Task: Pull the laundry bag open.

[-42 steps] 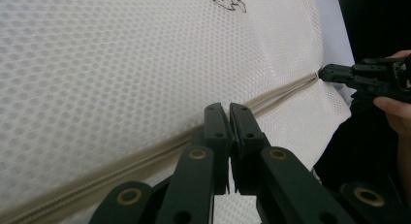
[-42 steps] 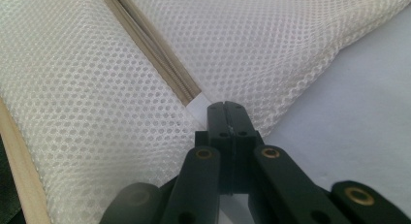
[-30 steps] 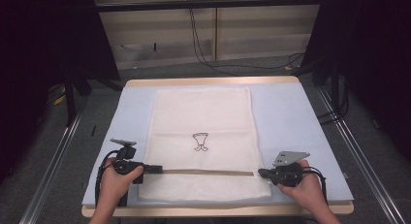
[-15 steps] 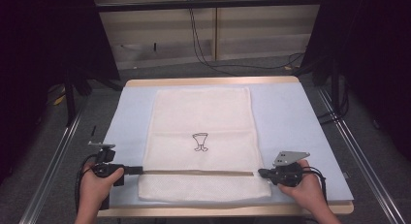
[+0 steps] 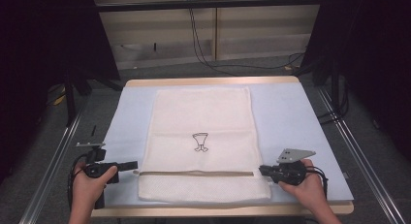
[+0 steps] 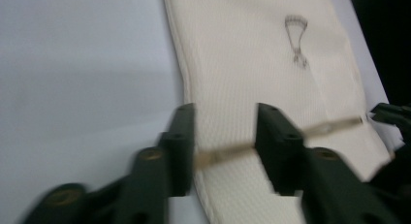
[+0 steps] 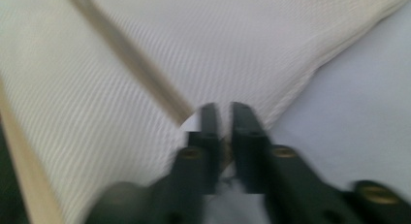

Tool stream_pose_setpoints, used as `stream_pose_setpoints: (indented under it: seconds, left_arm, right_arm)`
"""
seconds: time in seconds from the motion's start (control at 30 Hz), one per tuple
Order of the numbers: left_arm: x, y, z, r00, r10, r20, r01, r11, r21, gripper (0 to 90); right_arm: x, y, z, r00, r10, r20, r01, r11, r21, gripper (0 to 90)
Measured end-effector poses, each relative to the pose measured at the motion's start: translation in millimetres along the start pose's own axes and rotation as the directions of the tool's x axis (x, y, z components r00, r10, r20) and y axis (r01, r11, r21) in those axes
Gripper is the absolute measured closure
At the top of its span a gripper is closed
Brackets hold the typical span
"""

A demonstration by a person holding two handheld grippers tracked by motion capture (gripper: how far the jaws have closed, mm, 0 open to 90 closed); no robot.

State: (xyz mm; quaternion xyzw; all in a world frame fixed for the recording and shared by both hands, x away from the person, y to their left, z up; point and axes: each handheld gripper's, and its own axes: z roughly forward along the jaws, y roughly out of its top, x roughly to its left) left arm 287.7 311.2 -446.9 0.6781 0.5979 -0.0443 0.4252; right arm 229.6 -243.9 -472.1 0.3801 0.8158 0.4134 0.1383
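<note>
Cream mesh laundry bag (image 5: 201, 136) with a small black drawing, spread flat on the pale blue table cover (image 5: 286, 117), zip line stretched between both tools. Left gripper (image 6: 225, 132) just opened wide, zip's end between the jaws, unpinched. Right gripper (image 7: 222, 118) also just opening, narrow gap, at the zip's far end. Flattening apparently done; release underway, withdrawal left.

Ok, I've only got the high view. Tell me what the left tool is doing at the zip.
Observer: The left tool has just been opening, and the end of the zip lies between its spread jaws.
Operator: Now the right tool.
Observer: The right tool has just been opening too. Its jaws stand a narrow gap apart at the edge of the bag.
Operator: Report what's in that gap.
Observer: Something small and tan, too blurred to name.
</note>
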Motion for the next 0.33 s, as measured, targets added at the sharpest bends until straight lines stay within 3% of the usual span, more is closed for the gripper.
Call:
stream_pose_setpoints:
  seconds: [0.03, 0.1, 0.13, 0.17, 0.2, 0.27, 0.33]
  left_arm:
    - [-0.6, 0.4, 1.8, 0.9997, 0.011, -0.024, -0.011, 0.9999, -0.008, 55.6]
    - [-1.0, 0.2, 6.9, 0.9963, 0.056, -0.065, -0.059, 0.9969, -0.052, 47.1]
    - [-0.8, -0.2, 9.8, 0.9917, 0.094, -0.088, -0.103, 0.9896, -0.100, 38.9]
    - [0.6, 0.4, 11.4, 0.9817, 0.147, -0.121, -0.162, 0.9793, -0.122, 30.9]
    - [1.1, 1.3, 12.4, 0.9734, 0.169, -0.154, -0.188, 0.9752, -0.117, 25.6]
    - [1.7, 2.5, 14.3, 0.9620, 0.194, -0.192, -0.219, 0.9690, -0.115, 23.2]
    - [2.0, 2.5, 17.0, 0.9552, 0.209, -0.209, -0.234, 0.9666, -0.103, 21.4]
  right_arm:
    - [-2.8, 2.0, -2.0, 0.9989, 0.011, 0.045, -0.009, 0.999, -0.038, 60.5]
    - [-9.4, 3.9, -5.5, 0.9941, 0.012, 0.108, -0.004, 0.997, -0.074, 56.9]
    - [-12.5, 3.7, -6.0, 0.9906, 0.015, 0.136, -0.004, 0.997, -0.081, 51.5]
    - [-15.6, 3.2, -5.8, 0.9865, 0.018, 0.163, -0.005, 0.997, -0.074, 46.6]
    - [-18.4, 2.0, -4.8, 0.9840, 0.014, 0.177, -0.001, 0.997, -0.075, 42.5]
    - [-22.1, -0.5, -3.4, 0.9811, 0.017, 0.192, -0.006, 0.998, -0.058, 39.5]
    - [-23.6, -1.8, -3.1, 0.9786, 0.029, 0.204, -0.017, 0.998, -0.058, 35.8]
